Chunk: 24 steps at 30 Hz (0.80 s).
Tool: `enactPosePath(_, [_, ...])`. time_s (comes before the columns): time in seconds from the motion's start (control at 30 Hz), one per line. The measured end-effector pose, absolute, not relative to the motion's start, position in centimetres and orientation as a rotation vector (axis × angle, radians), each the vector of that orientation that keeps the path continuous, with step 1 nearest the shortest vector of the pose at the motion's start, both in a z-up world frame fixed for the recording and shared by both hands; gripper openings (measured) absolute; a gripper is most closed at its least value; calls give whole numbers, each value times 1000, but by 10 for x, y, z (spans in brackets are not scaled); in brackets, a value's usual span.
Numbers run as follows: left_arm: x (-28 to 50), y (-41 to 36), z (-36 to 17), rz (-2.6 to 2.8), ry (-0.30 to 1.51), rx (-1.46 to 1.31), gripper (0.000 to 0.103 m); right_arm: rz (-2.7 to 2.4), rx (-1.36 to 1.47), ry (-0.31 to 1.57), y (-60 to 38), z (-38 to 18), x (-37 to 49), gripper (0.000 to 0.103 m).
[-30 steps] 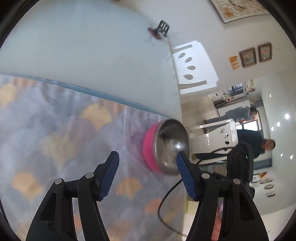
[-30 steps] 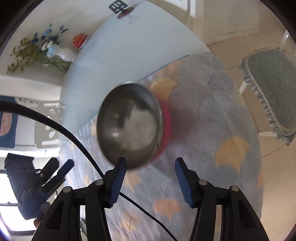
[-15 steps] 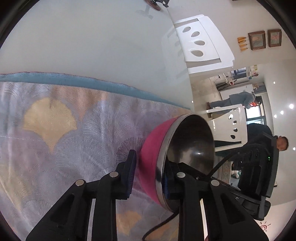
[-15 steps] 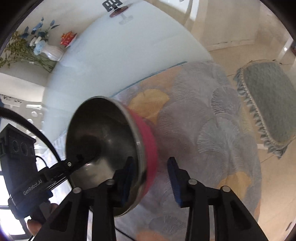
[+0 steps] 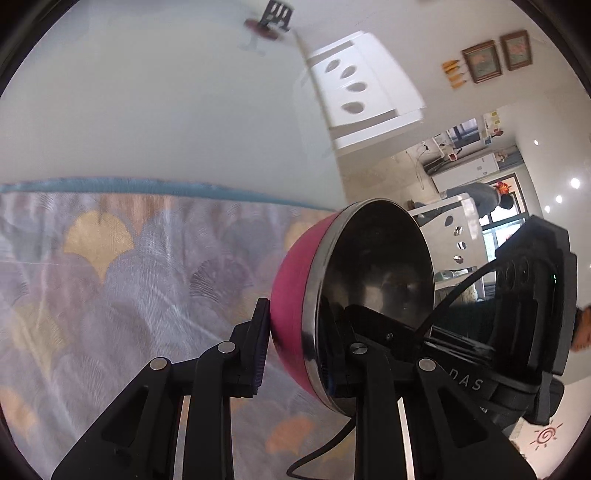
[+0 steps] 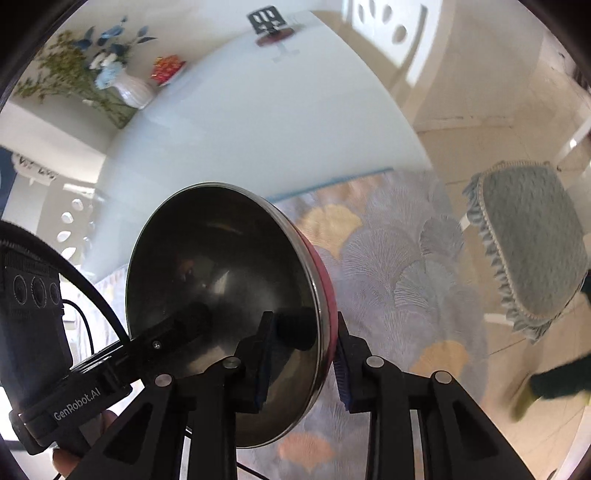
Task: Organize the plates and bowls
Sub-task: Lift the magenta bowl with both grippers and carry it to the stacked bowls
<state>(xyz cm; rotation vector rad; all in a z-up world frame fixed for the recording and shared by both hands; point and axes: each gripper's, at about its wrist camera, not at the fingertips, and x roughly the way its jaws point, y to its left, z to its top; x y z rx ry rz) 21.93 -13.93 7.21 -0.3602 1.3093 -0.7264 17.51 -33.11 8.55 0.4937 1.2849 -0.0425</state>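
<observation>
A pink bowl (image 5: 295, 273) with a shiny steel inside (image 6: 221, 266) is held tilted on edge over the patterned tablecloth (image 5: 110, 277). My left gripper (image 5: 295, 350) clamps its rim, jaws closing, one pad on the pink outside and one inside. My right gripper (image 6: 303, 365) is also closing on the rim, pads pressing both faces. In the left wrist view a finger of the right gripper (image 5: 380, 326) reaches into the bowl. The right wrist view shows the left gripper's finger (image 6: 192, 314) inside it from the lower left.
The cloth (image 6: 399, 258) covers part of a white table (image 6: 258, 122). A vase of flowers (image 6: 129, 88), a red item (image 6: 168, 68) and a small black stand (image 6: 267, 20) sit at the far edge. A white chair (image 5: 362, 88) and a cushioned chair (image 6: 532, 240) flank the table. A person (image 5: 476, 195) stands far back.
Both grippers went from open, short of the bowl, to shut on its rim. The bowl now looms larger and more on edge in both views.
</observation>
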Motion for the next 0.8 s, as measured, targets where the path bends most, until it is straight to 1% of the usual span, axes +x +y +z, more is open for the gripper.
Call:
enactPosePath(0.3, [190, -117, 123, -718, 1240, -397, 21, 26, 497, 1256, -316, 140, 148, 29])
enactPosePath(0.5, [160, -99, 162, -682, 1160, -392, 21, 80, 445, 1217, -301, 177, 129, 30])
enactPosePath(0.6, [148, -92, 176, -666, 1123, -400, 21, 98, 414, 1188, -293, 193, 121, 30])
enactPosePath(0.8, [126, -78, 195, -619, 1070, -414, 21, 121, 448, 1141, -282, 211, 102, 30])
